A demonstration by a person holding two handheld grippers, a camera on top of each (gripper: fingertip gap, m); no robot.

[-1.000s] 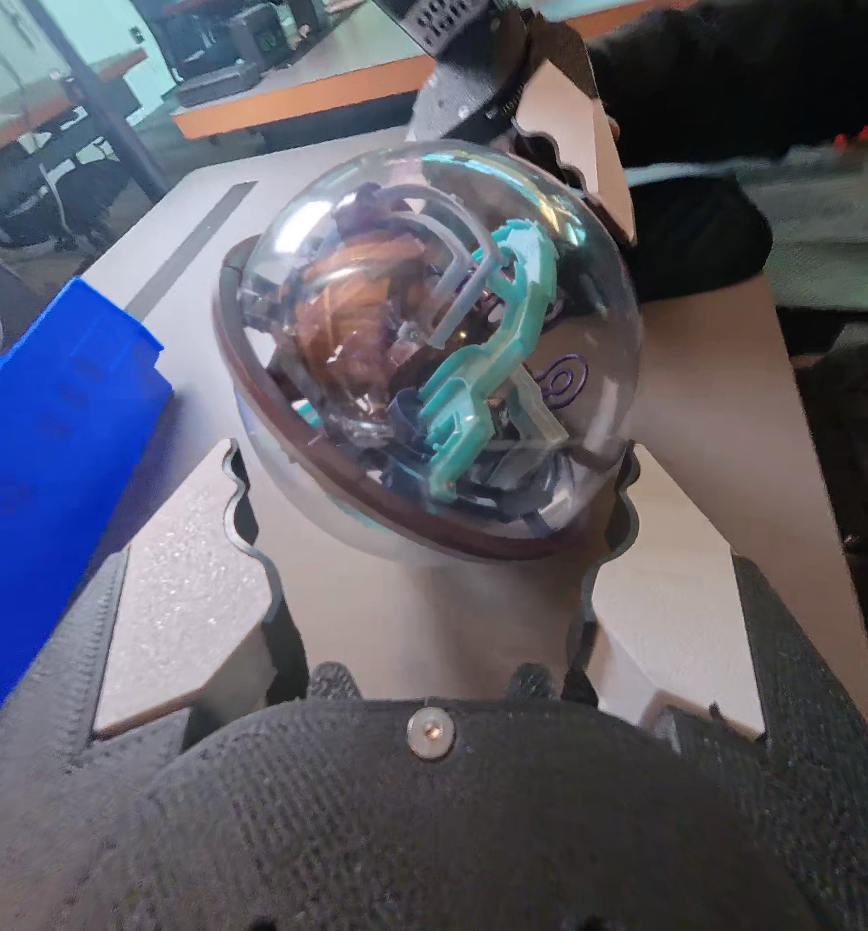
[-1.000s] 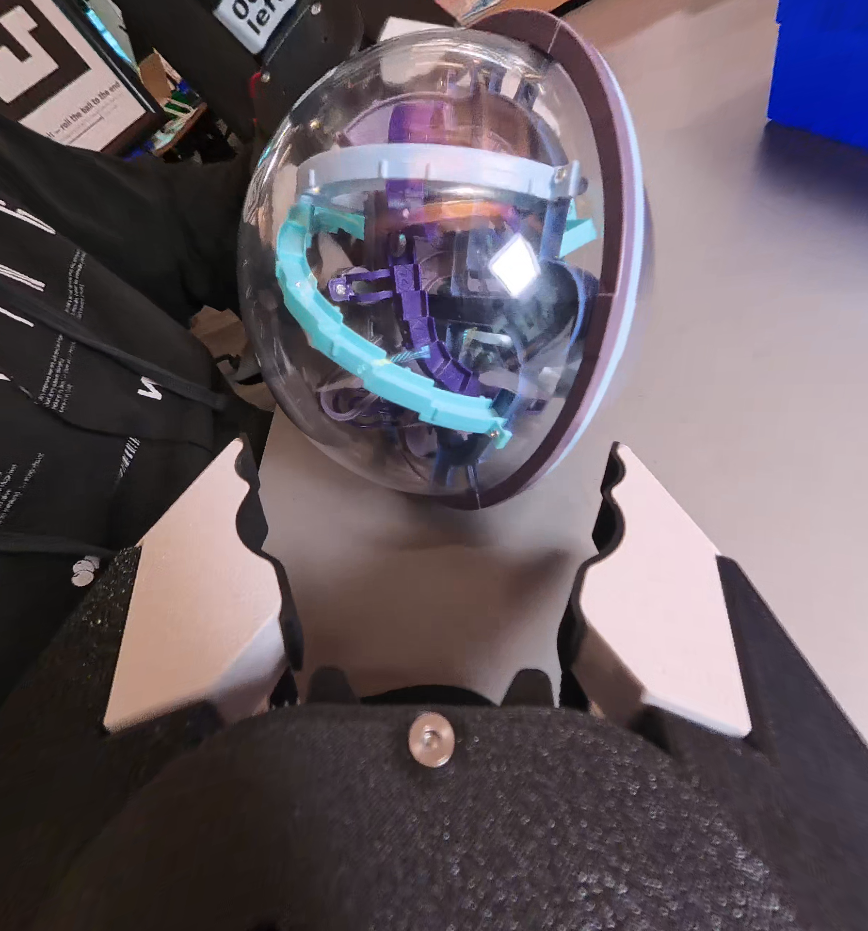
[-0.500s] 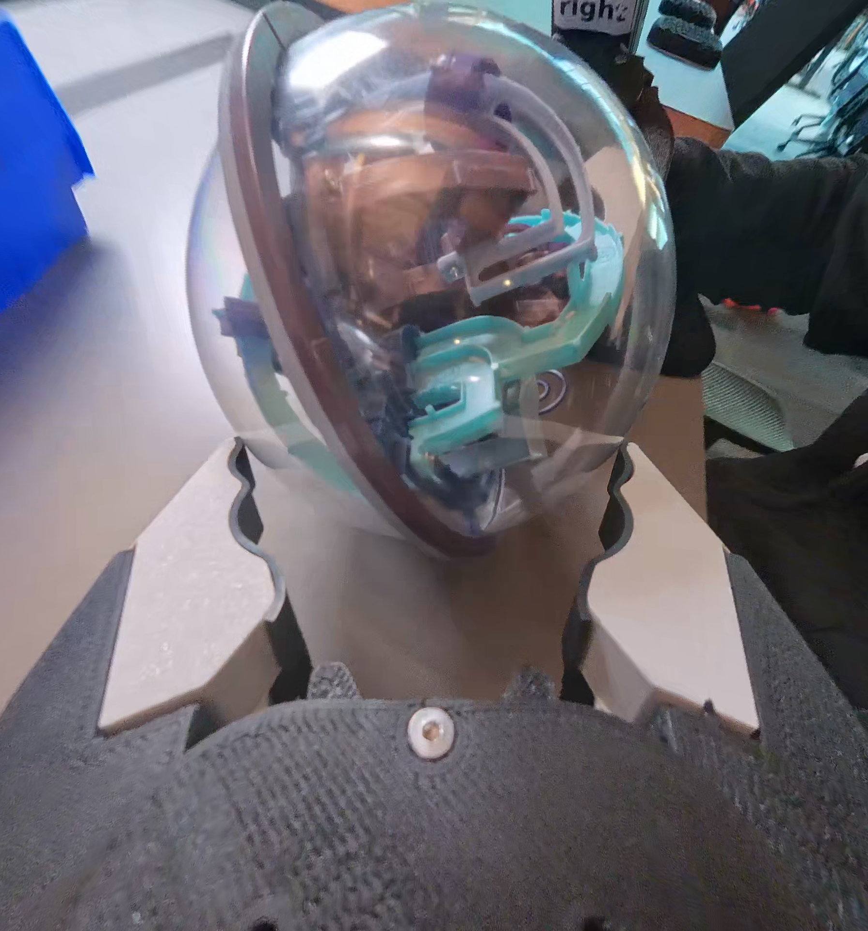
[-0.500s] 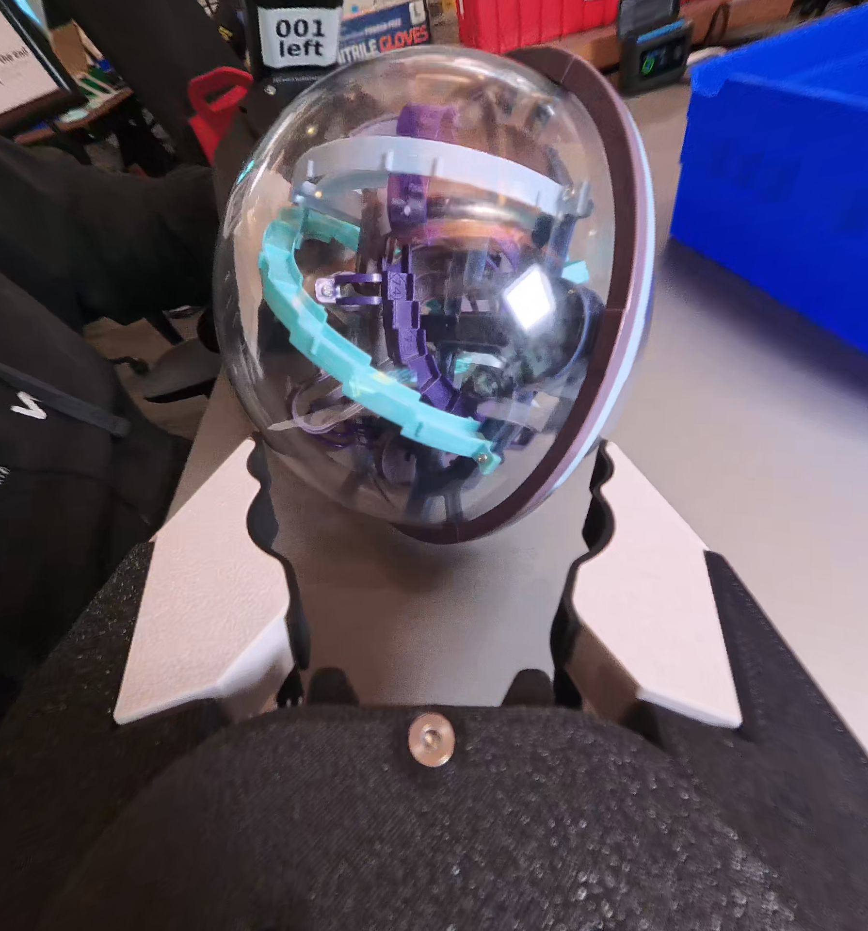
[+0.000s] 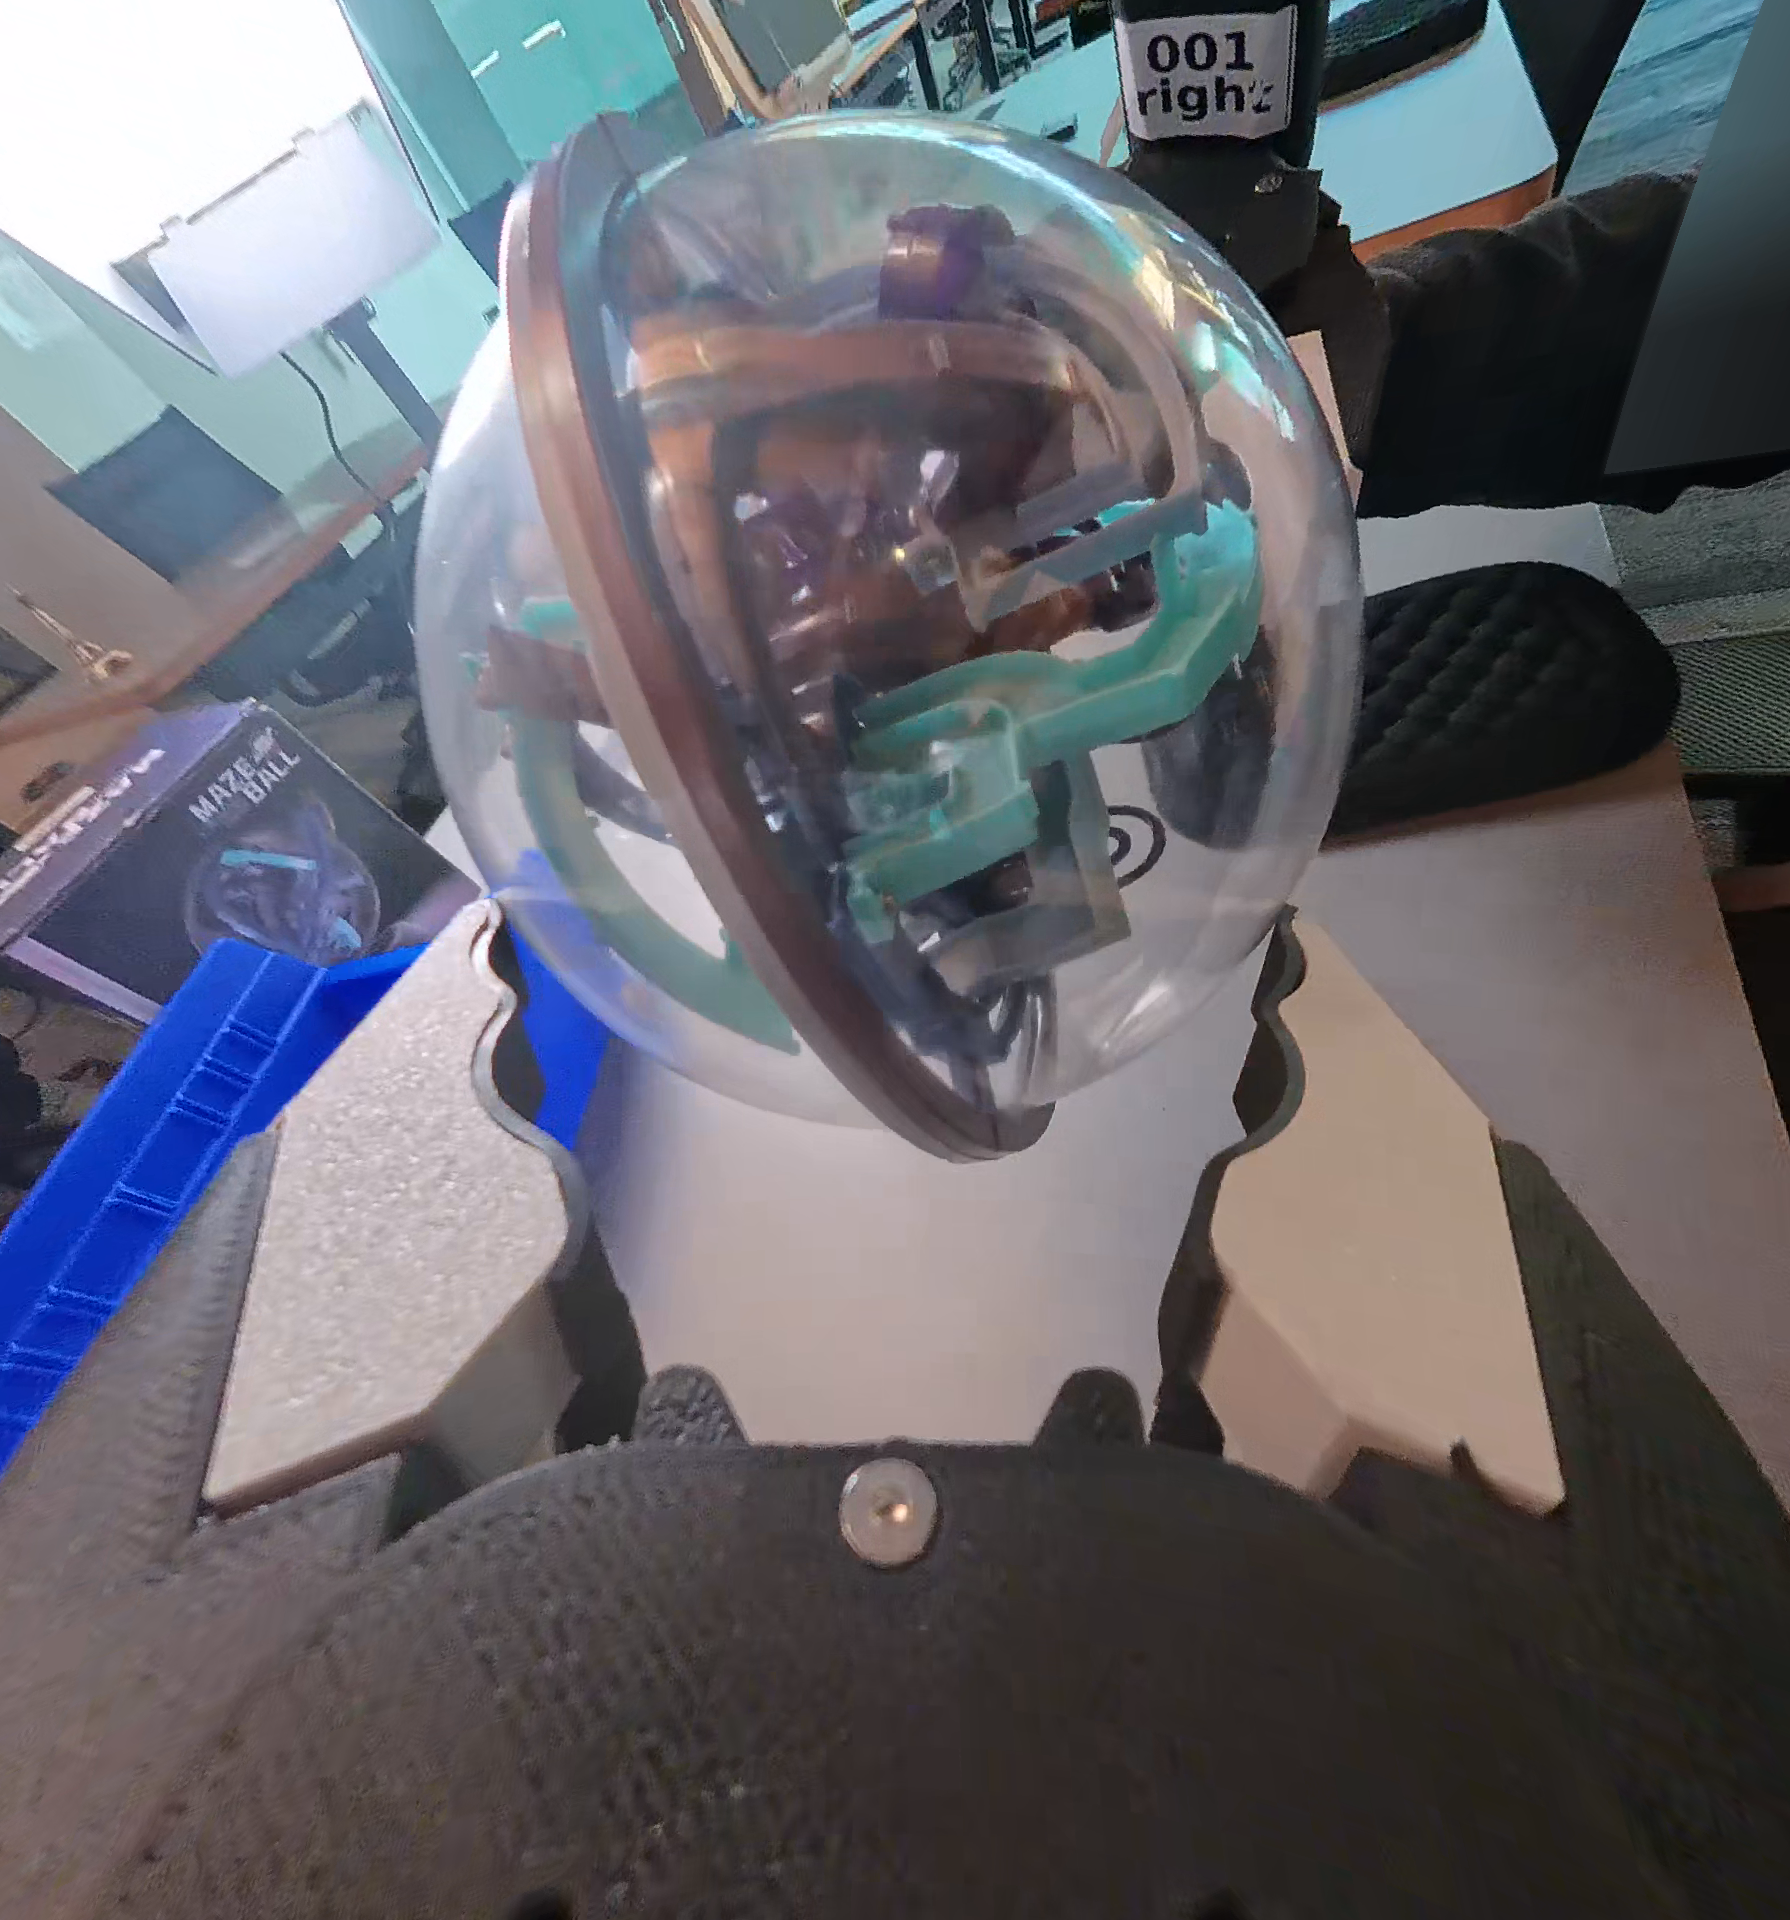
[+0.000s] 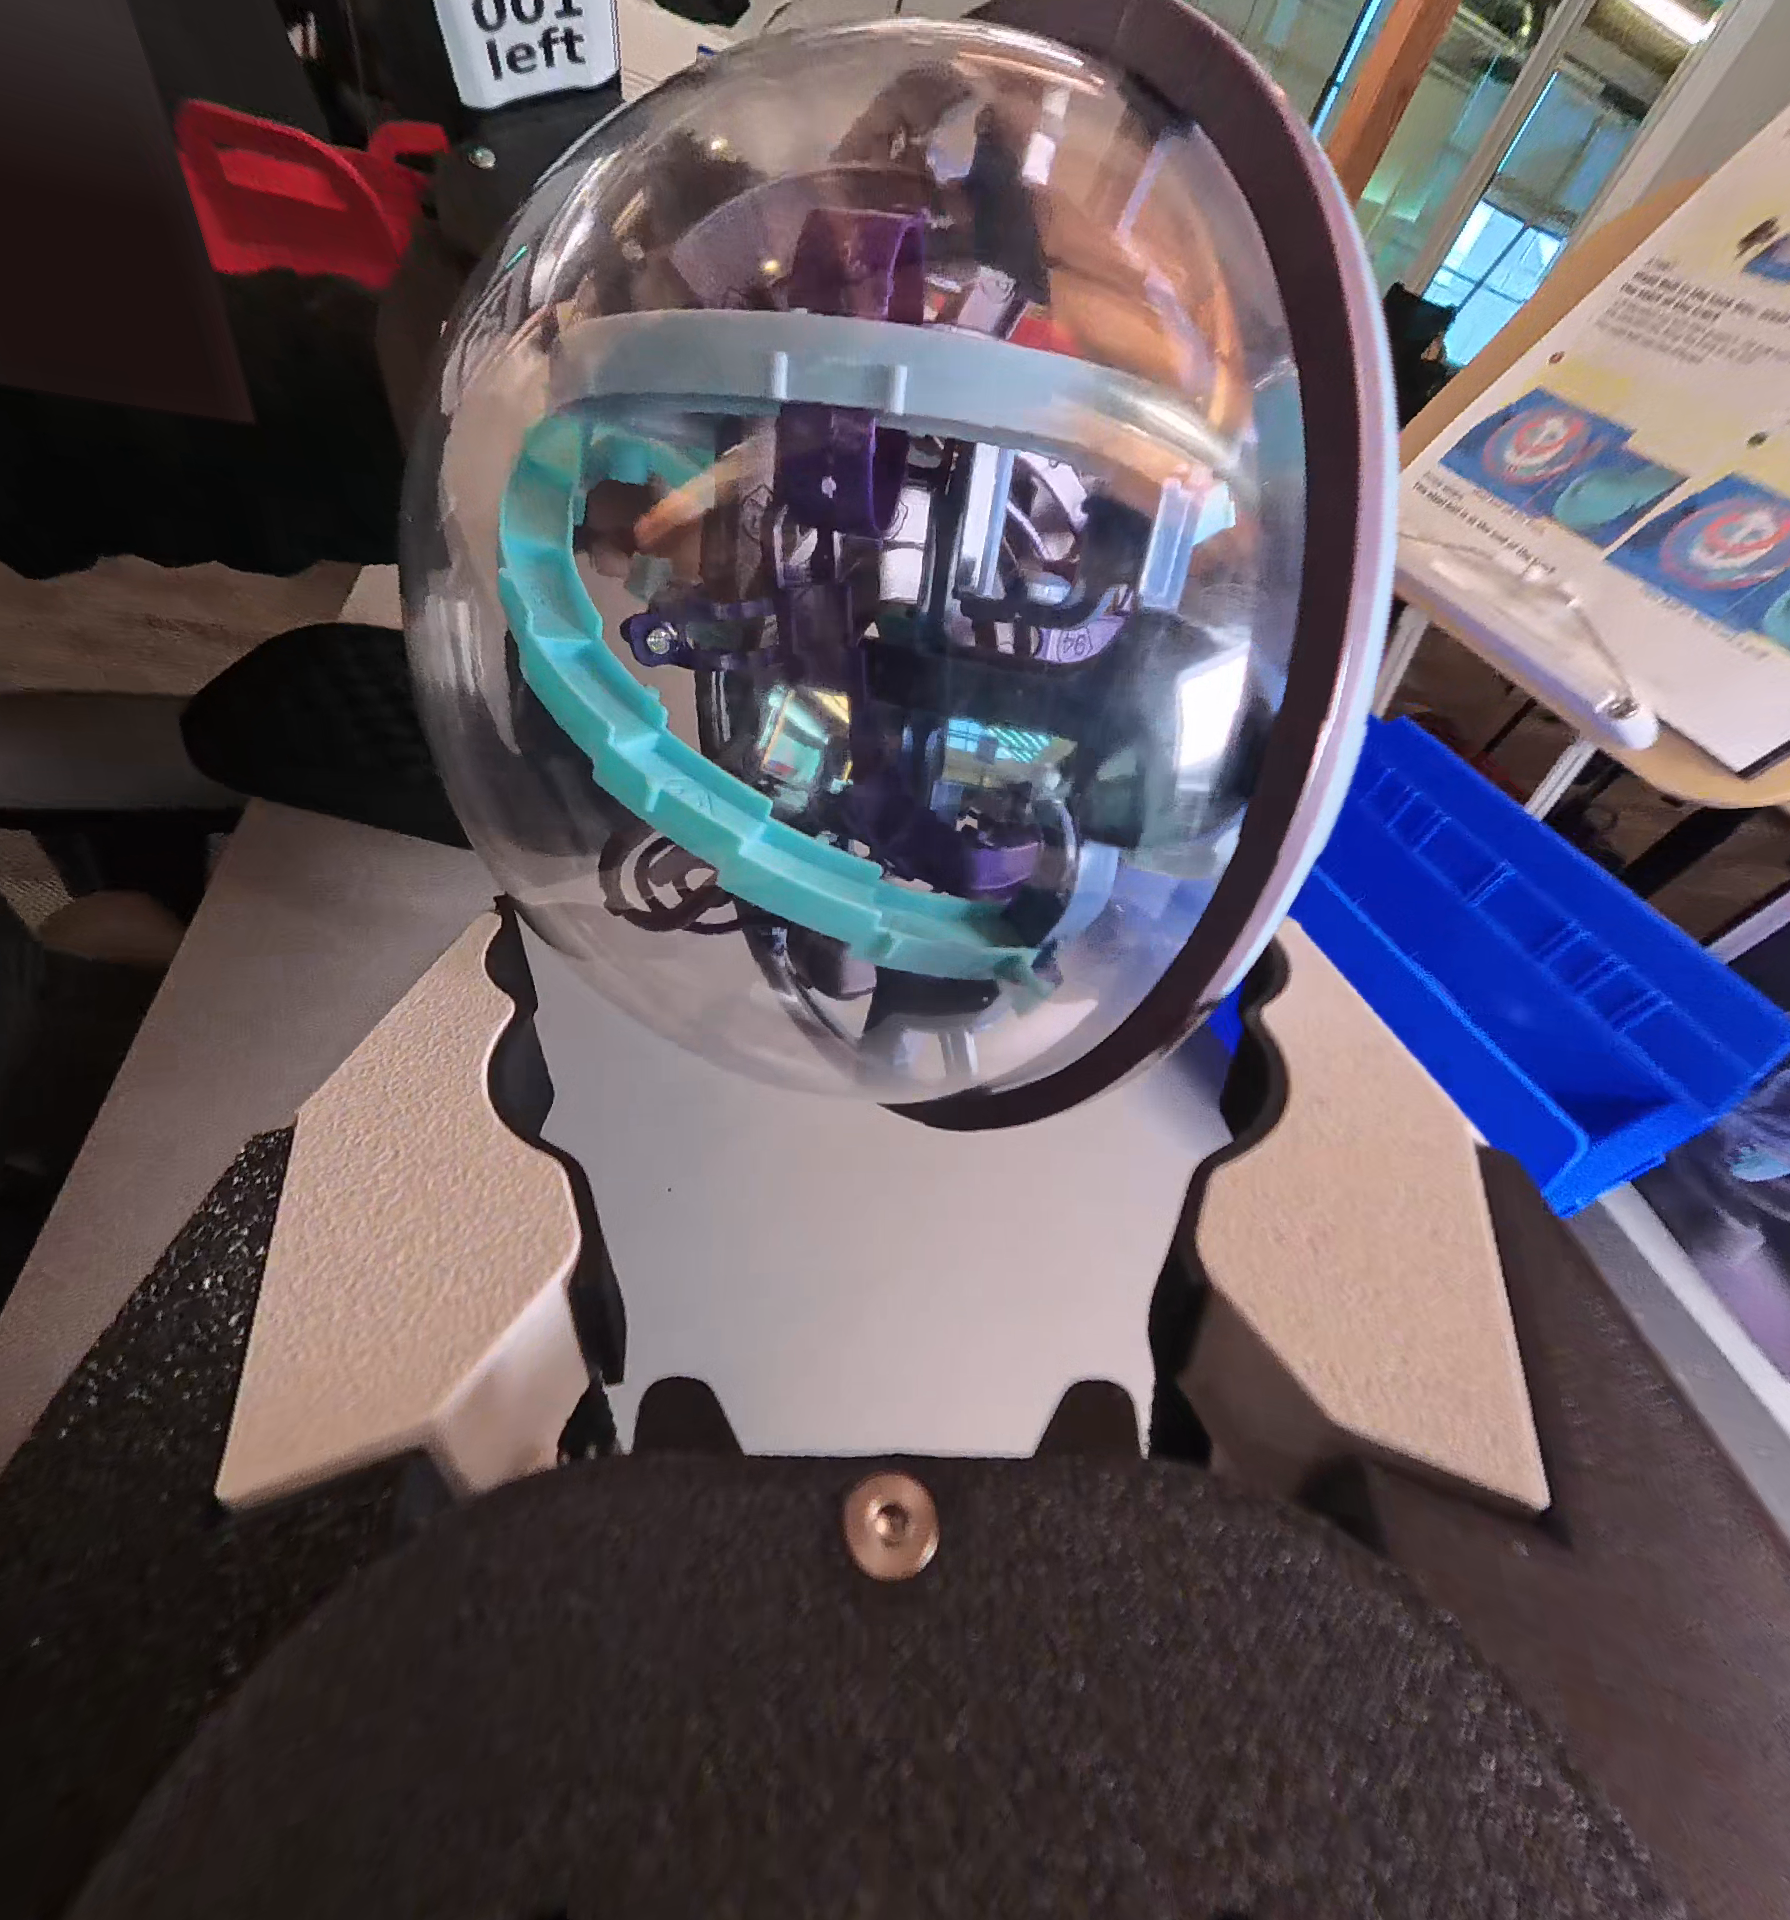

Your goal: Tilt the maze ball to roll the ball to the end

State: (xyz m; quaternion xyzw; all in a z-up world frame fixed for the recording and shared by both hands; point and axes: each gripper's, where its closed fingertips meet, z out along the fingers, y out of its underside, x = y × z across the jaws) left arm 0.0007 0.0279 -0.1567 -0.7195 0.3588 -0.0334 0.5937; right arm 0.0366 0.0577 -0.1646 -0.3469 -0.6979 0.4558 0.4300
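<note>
The maze ball [image 5: 870,623], a clear sphere with a dark brown seam ring and teal, purple, grey and brown tracks inside, is held up off the grey table [image 5: 1493,987] between the two hand-held grippers, one on each side. The left hand-held gripper [image 5: 886,935] has its jaws spread wide, and both fingertips [image 5: 486,935] touch the lower sides of the sphere, so it grips the ball. The right hand-held gripper [image 6: 891,935] is likewise spread wide, one tip against the clear shell and the other by the seam ring, gripping the ball from the opposite side. The ball is tilted, its seam ring running steeply from top to bottom. Each gripper carries a white sticker [image 5: 1208,73] with dark printed characters, visible from the opposite view. A blue plastic bin [image 5: 143,1195] stands on the table beside the ball. Behind it lies a dark product box [image 5: 195,852] bearing printed lettering and a picture of a sphere. An instruction sheet [image 6: 1649,499] with text and coloured photos stands on a stand behind the bin.
</note>
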